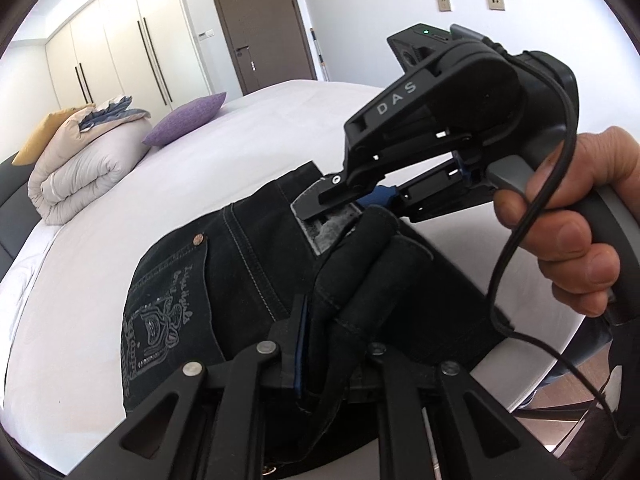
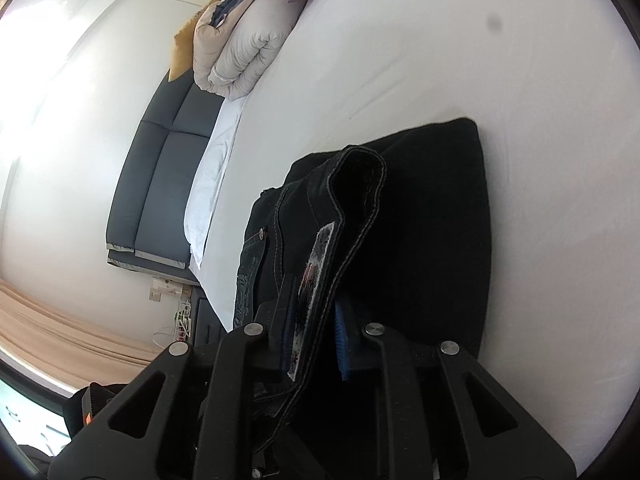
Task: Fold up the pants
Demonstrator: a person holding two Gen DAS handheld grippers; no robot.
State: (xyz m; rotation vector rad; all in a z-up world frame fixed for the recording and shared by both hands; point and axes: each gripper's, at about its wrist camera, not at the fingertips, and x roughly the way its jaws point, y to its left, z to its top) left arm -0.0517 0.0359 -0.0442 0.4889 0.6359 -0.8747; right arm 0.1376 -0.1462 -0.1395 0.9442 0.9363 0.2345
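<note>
Item: black pants (image 1: 224,280), lying on the white bed (image 1: 240,140) near its edge, partly folded, with a stitched back pocket (image 1: 160,312) facing up (pale embroidery on it, wording unreadable).

Left gripper (image 1: 316,344): jaws closed on a bunched fold of the pants' black cloth, which rose between the blue-edged pads.

Right gripper (image 2: 316,320): jaws clamped on the pants' waistband, grey fleecy lining showing at the pinch; in the left wrist view its black body stood over the cloth, held by a hand (image 1: 576,216) with a cable trailing below.

Also on the bed: a rolled beige quilt (image 1: 80,168), a purple cushion (image 1: 184,120), a yellow cushion (image 1: 40,136).

Room: white wardrobe doors (image 1: 120,48), a brown door (image 1: 260,24), a dark padded headboard (image 2: 160,180).
</note>
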